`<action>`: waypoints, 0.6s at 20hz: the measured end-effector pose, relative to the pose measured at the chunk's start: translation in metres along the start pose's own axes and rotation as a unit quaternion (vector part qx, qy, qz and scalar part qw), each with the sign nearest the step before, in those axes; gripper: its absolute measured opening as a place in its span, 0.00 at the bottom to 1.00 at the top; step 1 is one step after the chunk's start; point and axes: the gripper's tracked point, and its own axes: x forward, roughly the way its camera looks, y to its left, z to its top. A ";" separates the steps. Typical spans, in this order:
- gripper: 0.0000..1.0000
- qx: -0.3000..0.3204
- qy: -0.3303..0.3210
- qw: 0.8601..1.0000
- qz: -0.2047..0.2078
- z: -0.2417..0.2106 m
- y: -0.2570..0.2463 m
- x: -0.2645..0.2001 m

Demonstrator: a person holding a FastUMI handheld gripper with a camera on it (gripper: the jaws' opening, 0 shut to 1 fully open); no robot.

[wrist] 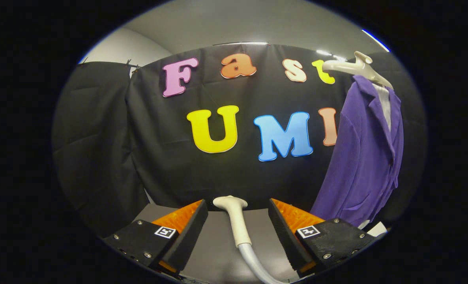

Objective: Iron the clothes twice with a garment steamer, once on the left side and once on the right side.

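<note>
Steamer head (234, 221) stands between the open claw's (238, 221) fingers, untouched.

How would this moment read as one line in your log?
hand-held gripper: open, fingers either side of steamer head, not touching | purple garment: hanging ahead, right | ironing: not started

1. The garment (362, 157) is purple — a plain, even shade with a fine ribbed texture and no print.
2. Its hanger (354, 67) is cream-white, and a pale white-grey strip shows inside the open collar.
3. The steamer head (234, 217), between the spread fingers of the gripper (238, 221), is off-white; its hose (257, 264) runs light grey.
4. The wall cloth (139, 138) is black.
5. The table surface (218, 236) is flat grey — the ceiling (234, 23) a paler grey.
</note>
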 end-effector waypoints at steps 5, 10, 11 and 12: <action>0.95 0.013 0.062 0.998 -0.004 -0.013 0.006 0.076; 0.95 0.035 0.117 0.992 -0.009 -0.043 0.000 0.111; 0.95 0.038 0.125 0.991 -0.011 -0.045 0.000 0.116; 0.95 0.043 0.135 0.990 -0.013 -0.049 -0.001 0.120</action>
